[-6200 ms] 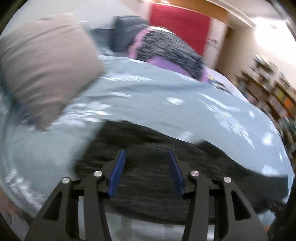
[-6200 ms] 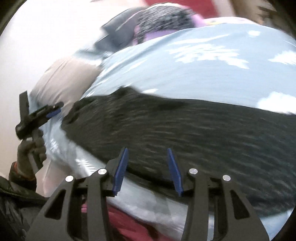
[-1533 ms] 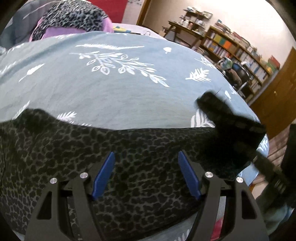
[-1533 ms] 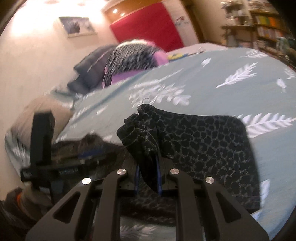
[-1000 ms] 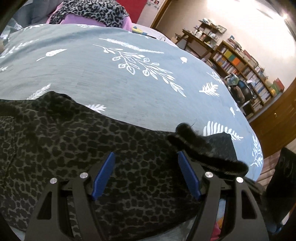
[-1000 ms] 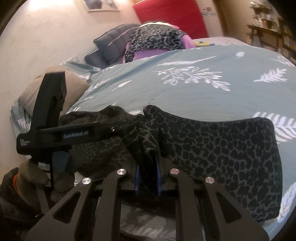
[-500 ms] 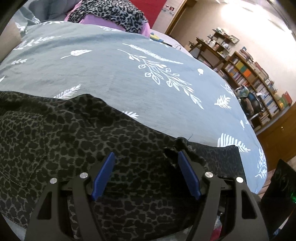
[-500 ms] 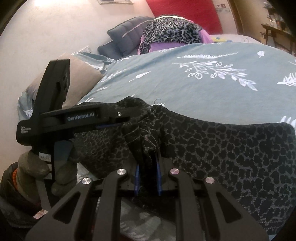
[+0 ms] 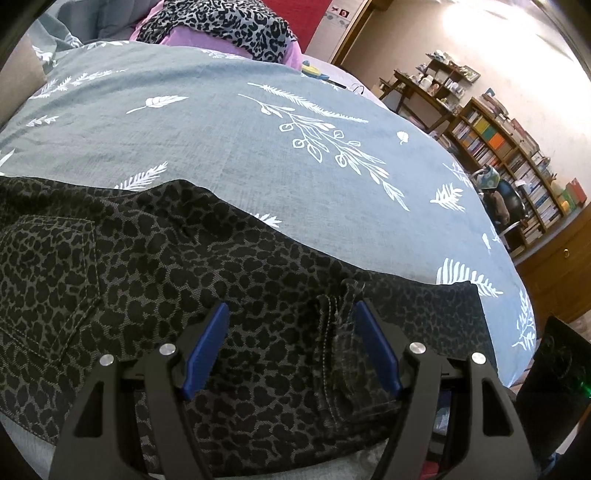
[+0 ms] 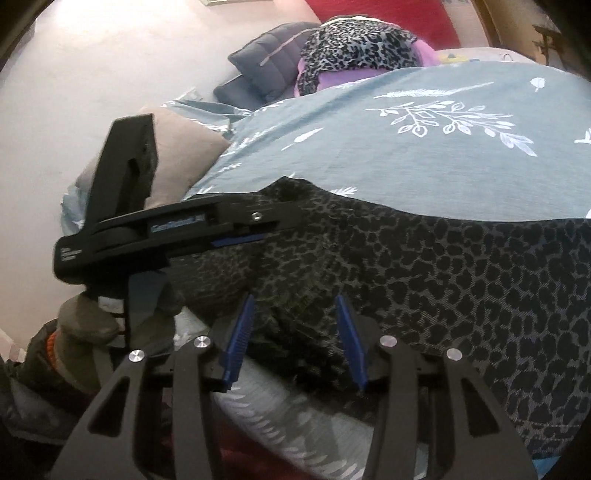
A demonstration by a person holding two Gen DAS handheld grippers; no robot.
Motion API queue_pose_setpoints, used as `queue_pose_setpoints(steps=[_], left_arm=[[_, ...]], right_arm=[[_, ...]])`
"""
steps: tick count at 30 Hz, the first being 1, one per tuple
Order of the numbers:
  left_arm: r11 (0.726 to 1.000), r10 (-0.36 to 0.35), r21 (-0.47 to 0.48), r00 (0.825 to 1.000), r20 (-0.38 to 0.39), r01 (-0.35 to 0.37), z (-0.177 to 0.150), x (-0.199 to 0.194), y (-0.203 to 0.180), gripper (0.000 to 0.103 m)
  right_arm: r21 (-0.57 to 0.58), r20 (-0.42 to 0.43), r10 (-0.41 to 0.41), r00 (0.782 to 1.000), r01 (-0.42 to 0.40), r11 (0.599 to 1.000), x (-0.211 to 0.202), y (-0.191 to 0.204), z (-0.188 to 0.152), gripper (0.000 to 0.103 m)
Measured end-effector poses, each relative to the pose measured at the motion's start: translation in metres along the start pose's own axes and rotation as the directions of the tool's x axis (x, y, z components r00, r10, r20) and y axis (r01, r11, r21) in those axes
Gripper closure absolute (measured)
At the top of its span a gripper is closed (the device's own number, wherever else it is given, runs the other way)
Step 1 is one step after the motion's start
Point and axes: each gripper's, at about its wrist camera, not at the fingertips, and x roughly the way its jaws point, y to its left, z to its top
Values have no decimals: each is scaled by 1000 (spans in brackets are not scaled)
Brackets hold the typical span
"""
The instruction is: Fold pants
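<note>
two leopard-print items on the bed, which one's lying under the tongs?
The dark pants, spread flat at the bed's near edge under both open tongs. The lighter leopard-print cloth is heaped on something purple at the far end.

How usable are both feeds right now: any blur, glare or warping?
Left wrist: sharp on the pants, strong glare at the upper right, fisheye bulges the bedspread. Right wrist: softer, blurred around the right tongs, pale washed-out wall upper left.

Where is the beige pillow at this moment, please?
In the right wrist view, the beige pillow lies left of the bedspread, behind the left gripper.
</note>
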Motion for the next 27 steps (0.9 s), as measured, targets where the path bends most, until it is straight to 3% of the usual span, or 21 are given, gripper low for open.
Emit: queue_pose_setpoints(steps=[2, 8, 12, 15, 19, 22, 27], left_arm=[[1000, 2, 2, 1000, -1, -2, -1, 0, -1, 27], [999, -9, 31, 999, -40, 10, -8, 8, -13, 27], [997, -46, 61, 992, -113, 53, -17, 23, -29, 27], [994, -70, 72, 986, -155, 81, -22, 32, -38, 27], [993, -11, 113, 987, -160, 29, -28, 42, -45, 27], [990, 37, 143, 987, -159, -14, -31, 48, -52, 27], [960, 136, 259, 984, -114, -102, -42, 52, -70, 27]], right_arm=[[7, -9, 24, 1000, -24, 1000, -2, 0, -3, 56], [49, 34, -13, 999, 12, 999, -24, -12, -6, 56], [85, 86, -98, 992, 90, 992, -49, -28, -7, 56], [131, 140, -186, 973, 168, 977, -75, -46, -8, 56], [179, 184, -282, 942, 250, 952, -100, -69, -7, 56], [211, 182, -317, 931, 278, 937, -106, -86, -9, 56], [257, 112, -307, 945, 271, 928, -88, -109, -27, 56]])
